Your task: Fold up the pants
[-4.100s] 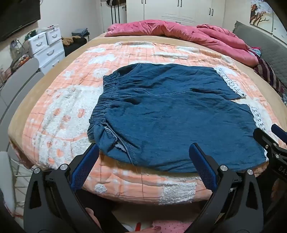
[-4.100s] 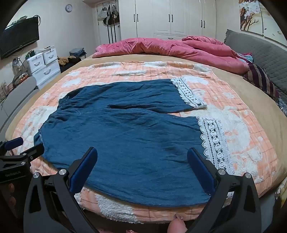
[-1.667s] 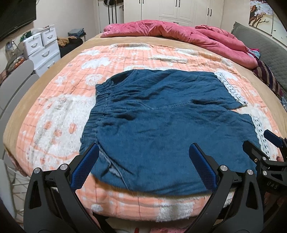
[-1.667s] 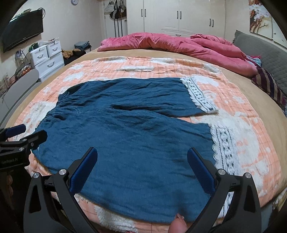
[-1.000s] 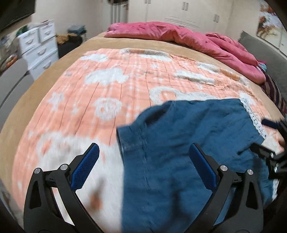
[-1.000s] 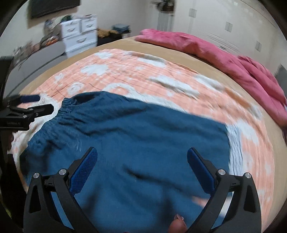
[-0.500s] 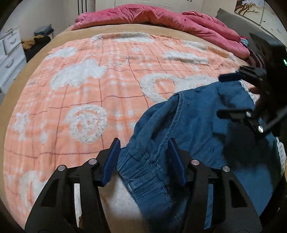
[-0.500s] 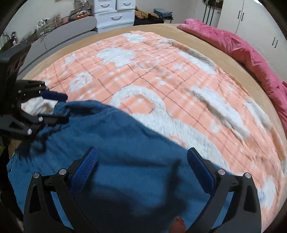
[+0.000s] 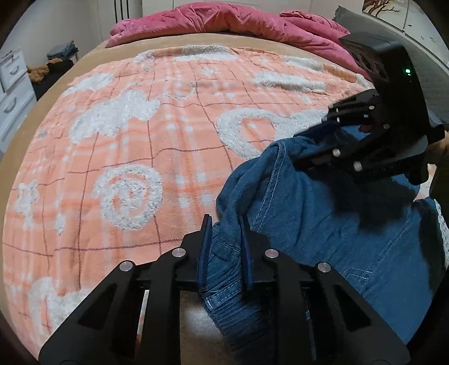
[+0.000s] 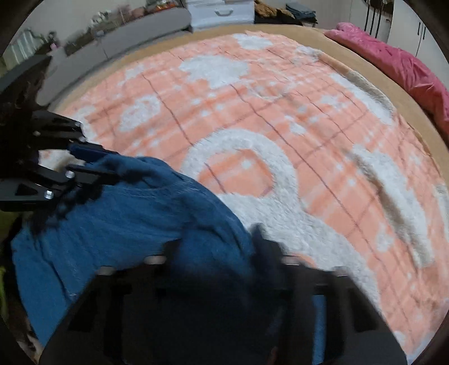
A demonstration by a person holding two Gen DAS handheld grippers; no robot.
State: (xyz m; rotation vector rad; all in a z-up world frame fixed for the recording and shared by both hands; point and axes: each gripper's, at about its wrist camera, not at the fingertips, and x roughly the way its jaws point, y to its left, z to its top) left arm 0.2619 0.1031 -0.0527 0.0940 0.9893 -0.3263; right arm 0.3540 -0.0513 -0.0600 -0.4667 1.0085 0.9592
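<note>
Blue denim pants (image 9: pixel 322 224) lie bunched on the orange-and-white blanket (image 9: pixel 126 126). In the left wrist view my left gripper (image 9: pixel 224 224) is closing, its blue pads pressing on the gathered waistband. The right wrist view is blurred. There my right gripper (image 10: pixel 221 241) is closing too, with a thick fold of the pants (image 10: pixel 126 224) filling the gap between its fingers. The right gripper (image 9: pixel 314 137) enters the left wrist view from the right, at the raised far edge of the cloth. My left gripper (image 10: pixel 118 165) shows at the left of the right wrist view, at the waistband.
A pink duvet (image 9: pixel 224 19) is heaped along the far side of the bed. White drawers (image 9: pixel 11 84) stand beside the bed at the left. A grey bench (image 10: pixel 126 31) runs along the bed's edge. Bare blanket stretches beyond the pants.
Both grippers came down onto the far edge of the pants. The left jaws narrowed onto the waistband. The right jaws went from wide open to nearly closed on the cloth.
</note>
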